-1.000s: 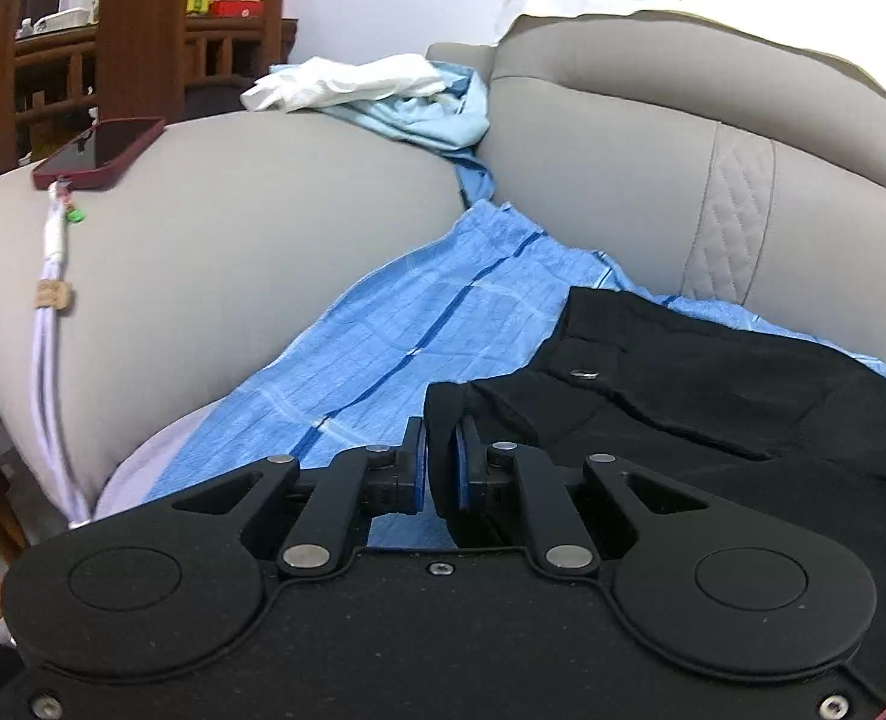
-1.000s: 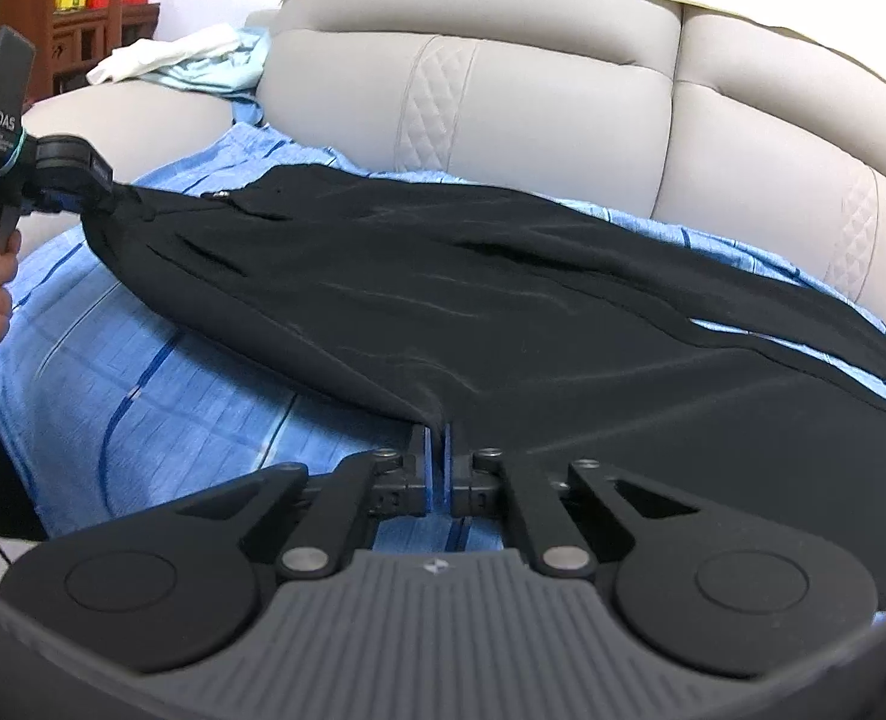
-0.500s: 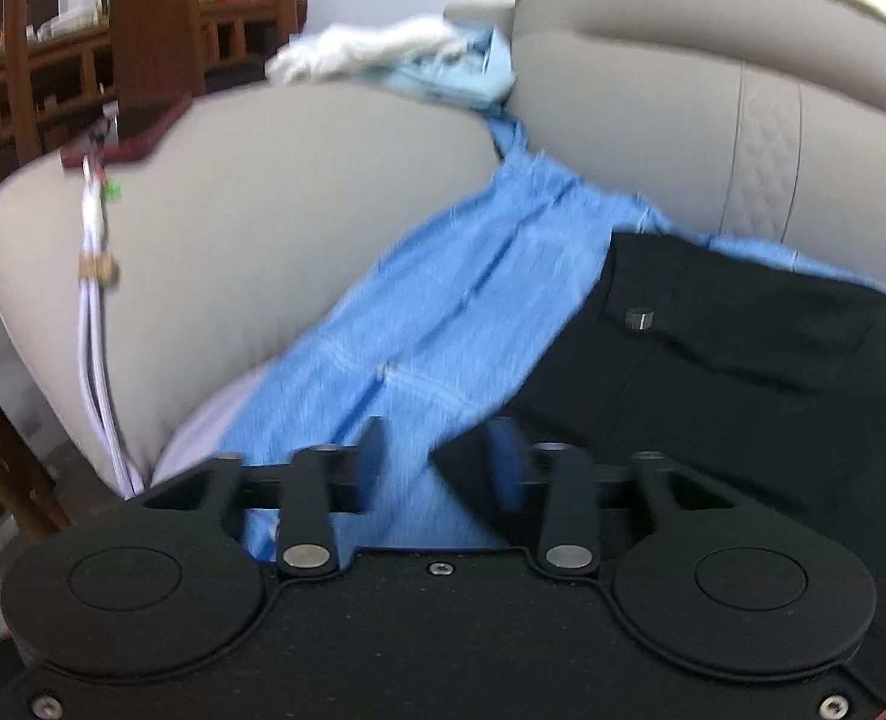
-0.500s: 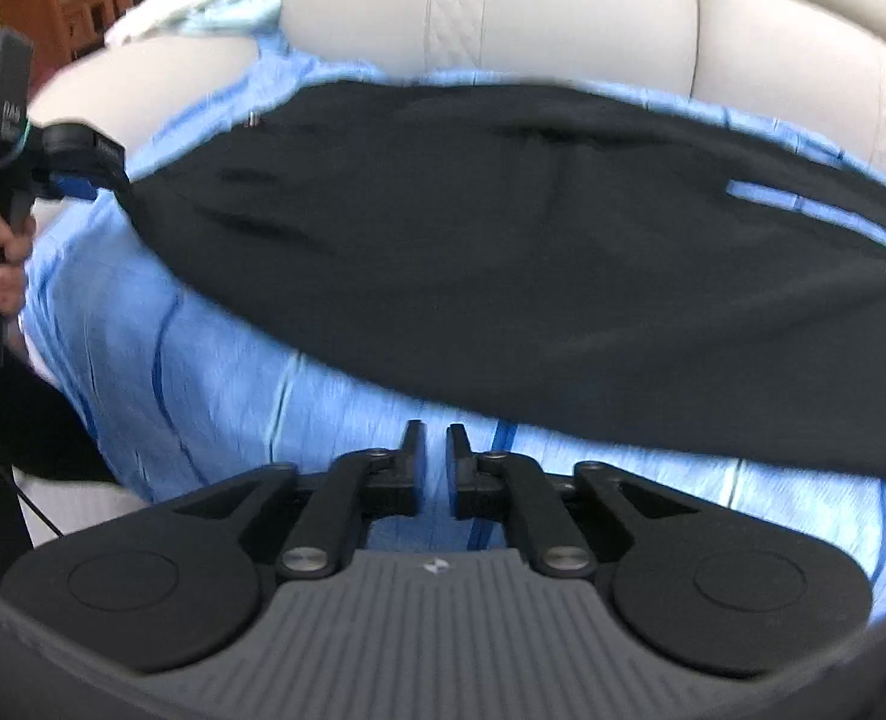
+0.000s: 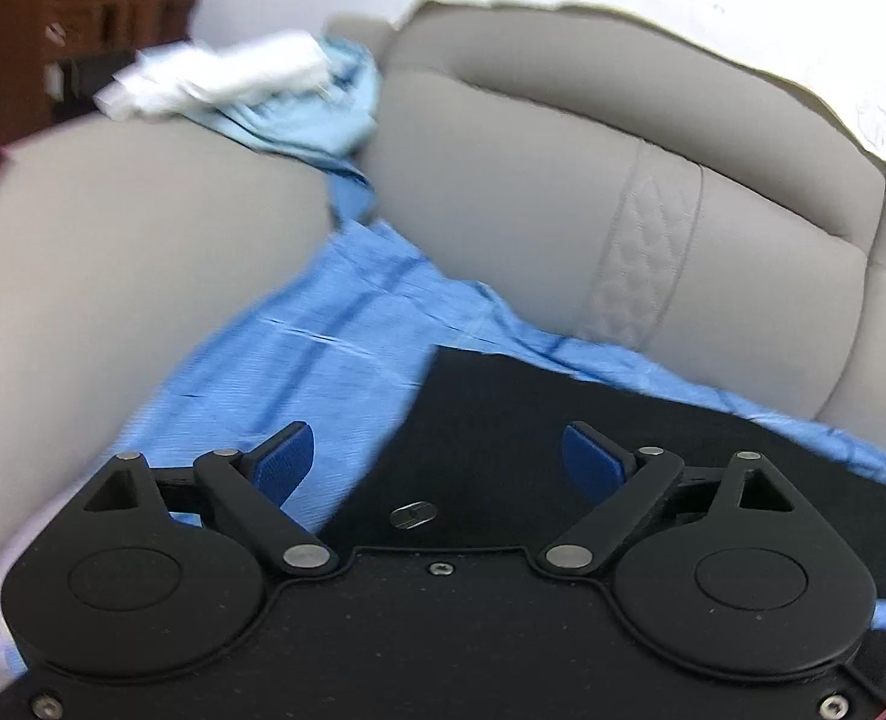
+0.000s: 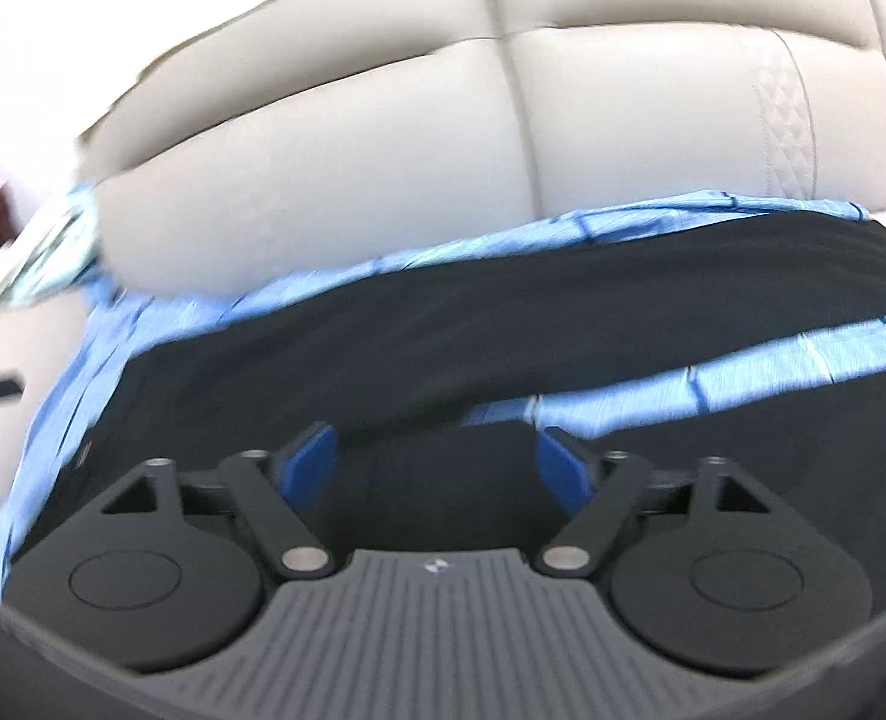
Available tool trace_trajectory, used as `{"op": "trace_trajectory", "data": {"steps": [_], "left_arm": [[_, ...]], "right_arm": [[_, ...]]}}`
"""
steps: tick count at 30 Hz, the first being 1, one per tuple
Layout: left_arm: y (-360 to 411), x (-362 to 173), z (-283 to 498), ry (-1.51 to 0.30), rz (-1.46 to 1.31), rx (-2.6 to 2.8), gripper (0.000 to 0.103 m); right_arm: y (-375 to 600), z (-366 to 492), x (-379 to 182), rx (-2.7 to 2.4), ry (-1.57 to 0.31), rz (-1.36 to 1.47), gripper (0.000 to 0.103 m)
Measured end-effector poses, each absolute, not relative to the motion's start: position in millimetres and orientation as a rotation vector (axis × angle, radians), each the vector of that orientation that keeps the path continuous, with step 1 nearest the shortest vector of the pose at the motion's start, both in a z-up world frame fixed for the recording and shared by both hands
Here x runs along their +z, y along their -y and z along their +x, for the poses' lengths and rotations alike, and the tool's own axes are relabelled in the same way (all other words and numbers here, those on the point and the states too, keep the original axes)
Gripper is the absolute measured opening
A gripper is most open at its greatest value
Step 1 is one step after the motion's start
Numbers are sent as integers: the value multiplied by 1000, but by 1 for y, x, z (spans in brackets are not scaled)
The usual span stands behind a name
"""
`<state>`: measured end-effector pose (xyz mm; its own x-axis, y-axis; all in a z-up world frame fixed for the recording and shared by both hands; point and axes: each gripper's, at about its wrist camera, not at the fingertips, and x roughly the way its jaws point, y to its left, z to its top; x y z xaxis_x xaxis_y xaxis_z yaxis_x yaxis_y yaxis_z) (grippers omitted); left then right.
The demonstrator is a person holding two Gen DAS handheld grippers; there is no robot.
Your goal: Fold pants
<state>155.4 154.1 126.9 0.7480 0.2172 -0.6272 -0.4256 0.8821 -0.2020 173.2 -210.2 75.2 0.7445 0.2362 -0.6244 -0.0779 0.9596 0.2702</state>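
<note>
Black pants lie flat on a blue striped sheet over the sofa seat. Their waistband end with a metal button is under my left gripper, which is open and empty just above the cloth. In the right wrist view the pants spread across the seat, with a strip of sheet showing between two dark parts. My right gripper is open and empty above the pants. Both views are blurred.
The beige sofa backrest rises behind the pants and the padded armrest stands at the left. White and light blue clothes lie on top of the armrest. Dark wooden furniture stands beyond it.
Both grippers let go of the pants and opened wide. The pants dropped flat onto the sheet. Both grippers moved over the cloth.
</note>
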Motion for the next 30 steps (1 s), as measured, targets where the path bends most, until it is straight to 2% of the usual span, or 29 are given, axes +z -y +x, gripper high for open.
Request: {"op": "trace_trajectory", "data": {"steps": [7, 15, 18, 21, 28, 30], "left_arm": [[-149, 103, 260, -740, -427, 377, 90], [-153, 49, 349, -834, -518, 491, 91], [-156, 32, 368, -850, -544, 544, 94], [-152, 28, 381, -825, -471, 598, 100], [-149, 20, 396, -859, -398, 639, 103], [-150, 19, 395, -857, -395, 637, 103]], "right_arm": [[228, 305, 70, 65, -823, 319, 92], [219, 428, 16, -32, -1042, 409, 95], [210, 455, 1, -79, -1078, 407, 96], [195, 480, -4, -124, -1085, 336, 103], [153, 496, -28, -170, -1112, 55, 103], [150, 491, -28, -167, -1098, 55, 100]]}}
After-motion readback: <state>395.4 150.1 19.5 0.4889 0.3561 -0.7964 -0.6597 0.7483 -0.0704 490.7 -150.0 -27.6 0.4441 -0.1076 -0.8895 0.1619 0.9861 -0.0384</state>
